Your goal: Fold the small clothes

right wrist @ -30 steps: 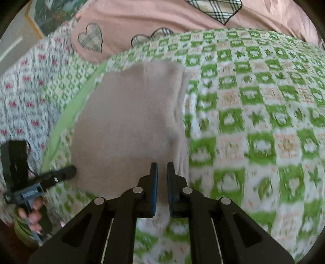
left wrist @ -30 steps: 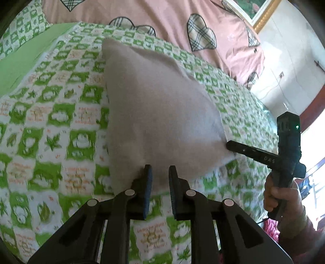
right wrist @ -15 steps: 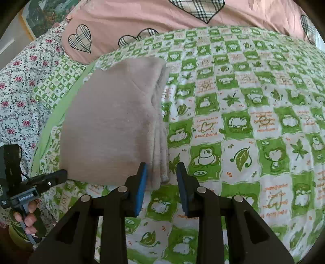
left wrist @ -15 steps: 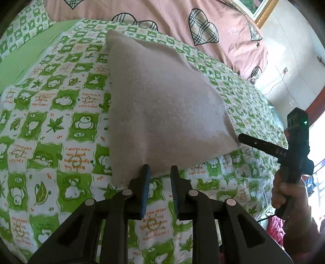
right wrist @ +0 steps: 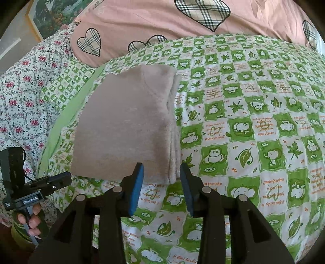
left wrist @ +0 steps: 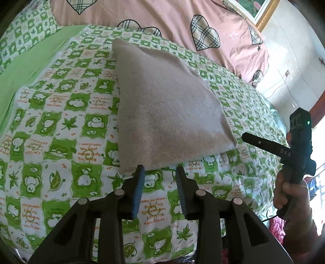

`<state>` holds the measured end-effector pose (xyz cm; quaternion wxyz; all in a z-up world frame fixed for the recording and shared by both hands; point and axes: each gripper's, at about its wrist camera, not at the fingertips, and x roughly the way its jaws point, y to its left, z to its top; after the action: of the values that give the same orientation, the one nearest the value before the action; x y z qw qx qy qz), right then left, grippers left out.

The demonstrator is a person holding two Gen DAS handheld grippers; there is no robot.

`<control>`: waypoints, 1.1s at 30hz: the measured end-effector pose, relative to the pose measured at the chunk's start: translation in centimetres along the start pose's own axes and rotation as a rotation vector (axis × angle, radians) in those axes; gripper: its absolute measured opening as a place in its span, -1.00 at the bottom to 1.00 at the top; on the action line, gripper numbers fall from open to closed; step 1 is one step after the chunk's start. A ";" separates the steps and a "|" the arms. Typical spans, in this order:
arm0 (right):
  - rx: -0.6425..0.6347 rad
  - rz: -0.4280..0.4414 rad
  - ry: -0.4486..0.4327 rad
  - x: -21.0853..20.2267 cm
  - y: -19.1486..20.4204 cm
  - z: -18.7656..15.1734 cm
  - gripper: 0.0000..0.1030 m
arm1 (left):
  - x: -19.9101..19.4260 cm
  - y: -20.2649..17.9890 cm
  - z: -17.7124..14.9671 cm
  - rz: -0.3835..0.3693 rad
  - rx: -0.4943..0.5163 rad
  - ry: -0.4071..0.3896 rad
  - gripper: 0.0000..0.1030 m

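Observation:
A beige fleece garment (left wrist: 166, 109) lies folded into a flat rectangle on the green checked bedsheet (left wrist: 61, 130). It also shows in the right wrist view (right wrist: 126, 130), with stacked layers along its right edge. My left gripper (left wrist: 159, 172) is open and empty just in front of the garment's near edge. My right gripper (right wrist: 161, 169) is open and empty at the garment's near right corner. Each gripper shows in the other's view: the right one (left wrist: 249, 139) near the garment's right corner, the left one (right wrist: 63, 178) near its left corner.
A pink duvet with plaid hearts (left wrist: 162, 18) lies behind the garment. A flowered pillow (right wrist: 24, 91) is at the left in the right wrist view. A plain green strip of sheet (left wrist: 34, 61) runs left of the garment. The bed edge is close below both grippers.
Both grippers have let go of the garment's near edge, opened, and pulled back toward me. The garment now lies flat on the bed.

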<state>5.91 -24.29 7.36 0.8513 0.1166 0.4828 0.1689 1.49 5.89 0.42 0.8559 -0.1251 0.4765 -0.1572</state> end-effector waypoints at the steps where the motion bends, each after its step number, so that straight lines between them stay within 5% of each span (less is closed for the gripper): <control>1: 0.001 0.002 0.000 0.1 -0.1 0.2 -0.15 | -0.1 0.1 0.3 0.003 -0.004 -0.004 -0.21; 14: 0.024 0.025 -0.025 3.2 -0.7 6.2 0.13 | 1.6 1.7 7.4 0.055 -0.036 -0.051 0.16; 23: 0.168 0.132 -0.004 8.8 -3.3 11.5 0.15 | 5.1 3.7 12.6 0.061 -0.108 -0.067 0.17; 33: 0.211 0.184 0.024 12.8 -4.0 14.7 0.15 | 10.1 8.2 19.9 -0.026 -0.213 -0.047 0.17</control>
<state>25.32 -23.37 3.34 0.8093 0.2471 0.4955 0.1961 24.79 10.83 -0.13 0.8466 -0.2251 0.4687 -0.1136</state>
